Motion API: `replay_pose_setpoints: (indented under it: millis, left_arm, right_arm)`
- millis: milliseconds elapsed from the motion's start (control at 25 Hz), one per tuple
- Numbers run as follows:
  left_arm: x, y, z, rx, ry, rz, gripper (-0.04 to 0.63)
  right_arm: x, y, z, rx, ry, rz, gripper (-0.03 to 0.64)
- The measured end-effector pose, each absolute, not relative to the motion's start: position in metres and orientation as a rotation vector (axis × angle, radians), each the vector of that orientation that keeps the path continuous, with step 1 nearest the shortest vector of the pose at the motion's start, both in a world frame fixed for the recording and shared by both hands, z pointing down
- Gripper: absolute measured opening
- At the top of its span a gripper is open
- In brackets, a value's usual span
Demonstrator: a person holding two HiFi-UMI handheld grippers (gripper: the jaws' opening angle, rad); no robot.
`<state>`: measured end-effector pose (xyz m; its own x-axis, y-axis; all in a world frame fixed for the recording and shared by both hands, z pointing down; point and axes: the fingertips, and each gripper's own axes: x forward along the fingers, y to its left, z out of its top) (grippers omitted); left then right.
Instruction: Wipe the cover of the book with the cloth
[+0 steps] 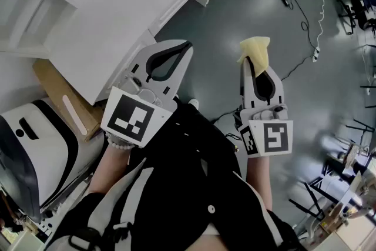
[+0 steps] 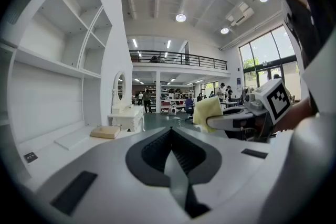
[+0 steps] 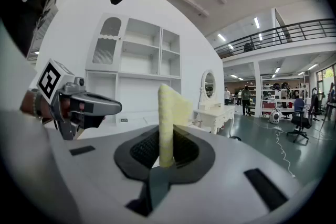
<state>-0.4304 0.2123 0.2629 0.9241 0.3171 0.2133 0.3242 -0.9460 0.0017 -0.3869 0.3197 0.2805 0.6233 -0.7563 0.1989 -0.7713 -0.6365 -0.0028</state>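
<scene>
A folded yellow cloth [image 1: 255,47] sticks up from my right gripper [image 1: 251,63], which is shut on it; in the right gripper view the cloth [image 3: 169,113] stands upright between the pads. My left gripper [image 1: 183,47] is shut with nothing in it, held level with the right one over the grey floor. In the left gripper view a tan book [image 2: 105,132] lies flat on the white desk top [image 2: 63,147], ahead and to the left of the closed jaws. The head view does not show the book.
A white desk with shelves [image 1: 117,3] fills the upper left. A brown board [image 1: 56,94] and a white machine [image 1: 35,144] stand beside it. Cables [image 1: 305,26] trail over the floor. A white dressing table with mirror [image 2: 125,113] stands further off, with people behind.
</scene>
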Motion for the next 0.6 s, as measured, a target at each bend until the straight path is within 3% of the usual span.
replay_pose_setpoints:
  millis: [600]
  left_arm:
    - [-0.422,0.242,0.265,-3.048,-0.491,-0.334,-0.003]
  right_arm:
    - [-0.378,0.346,0.278,2.764,-1.335,0.251,0.032]
